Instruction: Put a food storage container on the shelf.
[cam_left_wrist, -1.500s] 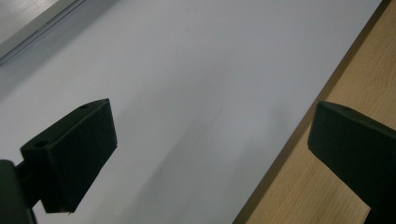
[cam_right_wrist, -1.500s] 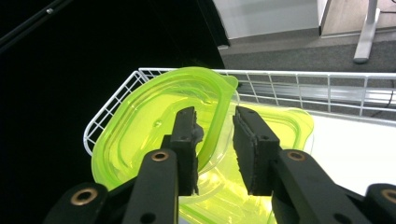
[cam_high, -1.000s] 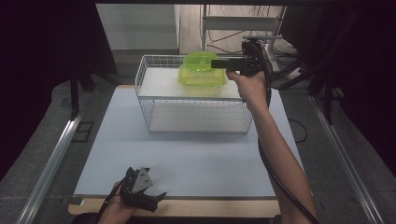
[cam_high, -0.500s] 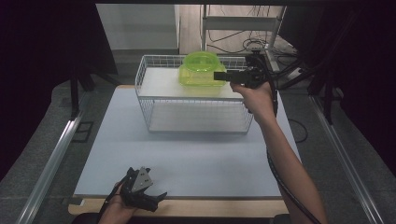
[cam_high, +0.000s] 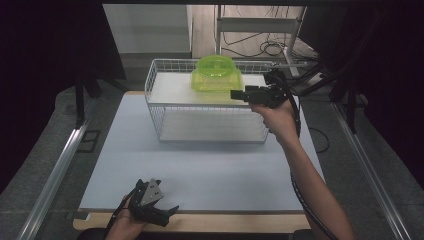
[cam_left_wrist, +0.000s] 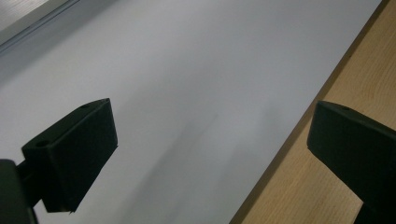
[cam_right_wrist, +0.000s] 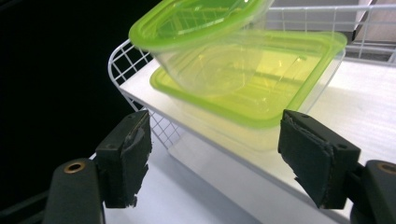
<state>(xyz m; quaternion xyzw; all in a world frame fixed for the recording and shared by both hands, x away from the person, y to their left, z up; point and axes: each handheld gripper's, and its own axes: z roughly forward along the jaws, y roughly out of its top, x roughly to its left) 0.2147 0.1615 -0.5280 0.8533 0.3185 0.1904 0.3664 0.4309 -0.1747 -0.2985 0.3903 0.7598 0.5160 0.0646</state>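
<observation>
Two translucent green plastic containers sit stacked on the upper shelf of a white wire basket rack, toward its back-right, on the tabletop. Bottom one is a square container; a round bowl rests tilted on top of it (looks loose, not nested).

Right hand-held gripper is just beside the stack at the rack's right side, pointing toward it. Its jaws have just been opening & now stand wide apart w/ nothing between them; in the right gripper view the square container's near corner lies past the tips, not touched.

Left hand-held gripper rests at the tabletop's near edge, well apart from the rack, jaws open & empty.

Handling, as a judgement: both pieces are thin-walled plastic, so prob. very light, a bit flexible, smooth & slippery. Hard squeeze would bow the wall or pop it out. Best hold is the thicker green rim of the square container at the near corner, one pad above & one below the lip, or across the corner wall. Bowl on top is unsteady, may slide off if the base is jerked or tipped, so keep it level & go slow.
</observation>
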